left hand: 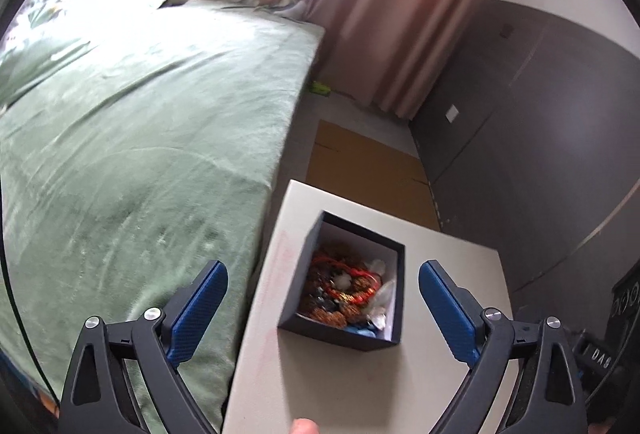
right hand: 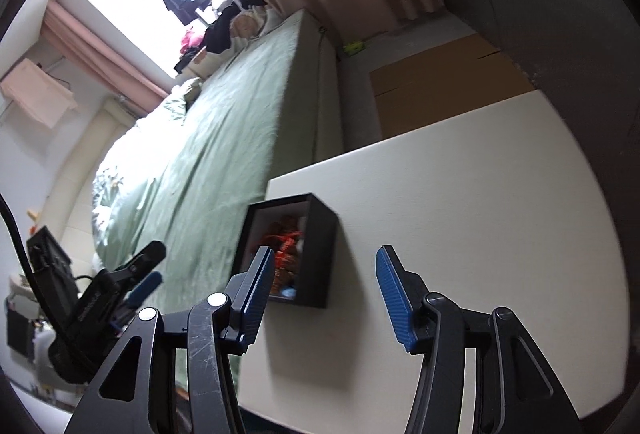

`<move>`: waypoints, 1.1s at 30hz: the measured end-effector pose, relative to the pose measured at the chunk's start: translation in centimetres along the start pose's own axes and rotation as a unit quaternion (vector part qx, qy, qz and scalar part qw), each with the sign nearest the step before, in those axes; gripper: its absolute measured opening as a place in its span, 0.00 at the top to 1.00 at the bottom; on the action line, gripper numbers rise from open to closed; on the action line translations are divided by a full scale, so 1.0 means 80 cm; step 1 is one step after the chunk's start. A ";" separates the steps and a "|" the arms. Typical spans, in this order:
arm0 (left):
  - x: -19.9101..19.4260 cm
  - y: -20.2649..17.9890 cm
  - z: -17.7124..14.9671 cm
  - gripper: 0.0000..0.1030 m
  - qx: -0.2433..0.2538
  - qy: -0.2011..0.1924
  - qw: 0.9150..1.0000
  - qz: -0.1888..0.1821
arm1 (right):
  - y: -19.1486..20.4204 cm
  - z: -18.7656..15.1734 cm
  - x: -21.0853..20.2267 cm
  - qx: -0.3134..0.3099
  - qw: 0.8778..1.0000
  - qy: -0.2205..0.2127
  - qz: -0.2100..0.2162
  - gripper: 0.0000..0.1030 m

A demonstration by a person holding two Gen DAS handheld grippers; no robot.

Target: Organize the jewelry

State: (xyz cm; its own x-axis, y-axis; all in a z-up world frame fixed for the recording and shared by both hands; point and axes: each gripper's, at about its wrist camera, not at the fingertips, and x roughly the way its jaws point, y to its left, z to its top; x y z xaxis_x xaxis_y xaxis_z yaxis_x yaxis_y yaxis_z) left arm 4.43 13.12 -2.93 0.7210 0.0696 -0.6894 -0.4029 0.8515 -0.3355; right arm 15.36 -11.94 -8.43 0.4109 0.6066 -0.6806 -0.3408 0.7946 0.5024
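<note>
A small black open box (left hand: 344, 282) stands on a white table (left hand: 452, 266). It holds a tangle of jewelry (left hand: 344, 290): brown beads, red cords and pale pieces. My left gripper (left hand: 323, 270) is open and empty, held above the table with the box between its blue pads. In the right wrist view the same box (right hand: 320, 250) sits near the table's left edge. My right gripper (right hand: 325, 258) is open and empty; its left pad overlaps the box's front. The left gripper also shows in the right wrist view (right hand: 140, 274), to the left over the bed.
A bed with a green blanket (left hand: 140, 122) runs along the table's left side. Flat cardboard (left hand: 368, 170) lies on the floor beyond the table. Pink curtains (left hand: 400, 2) and a dark grey wall (left hand: 540, 114) stand behind. A fingertip (left hand: 304, 426) shows at the bottom edge.
</note>
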 end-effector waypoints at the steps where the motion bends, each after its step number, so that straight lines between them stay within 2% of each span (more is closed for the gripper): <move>1: -0.001 -0.006 -0.003 0.06 0.010 0.002 1.000 0.001 | -0.003 0.000 -0.005 0.000 1.000 -0.001 -0.007 0.45; 5: -0.005 -0.029 -0.014 0.06 0.052 0.010 0.999 -0.002 | -0.006 -0.003 -0.027 -0.020 0.998 -0.013 -0.059 0.38; 9: -0.014 -0.044 -0.022 0.06 0.080 0.005 0.997 0.000 | -0.011 -0.004 -0.048 -0.040 0.997 -0.010 -0.072 0.38; 11: -0.020 -0.049 -0.024 0.00 0.088 -0.001 0.996 -0.005 | -0.012 -0.006 -0.056 -0.049 0.996 -0.011 -0.079 0.35; 13: -0.024 -0.052 -0.026 0.00 0.094 -0.004 0.995 -0.009 | -0.014 -0.006 -0.064 -0.053 0.995 -0.011 -0.080 0.26; 17: -0.035 -0.057 -0.028 0.00 0.102 -0.009 0.995 -0.012 | -0.011 -0.008 -0.080 -0.075 0.993 -0.018 -0.084 0.22; 20: -0.046 -0.065 -0.030 0.00 0.112 -0.019 0.993 -0.012 | -0.010 -0.009 -0.092 -0.081 0.993 -0.026 -0.077 0.04; 21: -0.051 -0.067 -0.030 0.00 0.115 -0.023 0.993 -0.010 | -0.011 -0.009 -0.097 -0.083 0.993 -0.030 -0.075 0.02; 26: -0.068 -0.079 -0.034 0.00 0.130 -0.032 0.991 -0.002 | -0.014 -0.008 -0.116 -0.091 0.992 -0.038 -0.074 0.00; 33: -0.081 -0.096 -0.044 0.00 0.156 -0.034 0.987 -0.017 | -0.012 -0.008 -0.140 -0.101 0.993 -0.034 -0.054 0.00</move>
State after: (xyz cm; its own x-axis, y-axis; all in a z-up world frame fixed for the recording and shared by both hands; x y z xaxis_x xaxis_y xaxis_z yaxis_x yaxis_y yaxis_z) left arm 0.86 4.30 1.81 0.7719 0.0647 -0.6324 -0.1932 0.9716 -0.1364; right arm 10.51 -19.51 -1.63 0.5079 0.5235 -0.6841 -0.4517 0.8381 0.3060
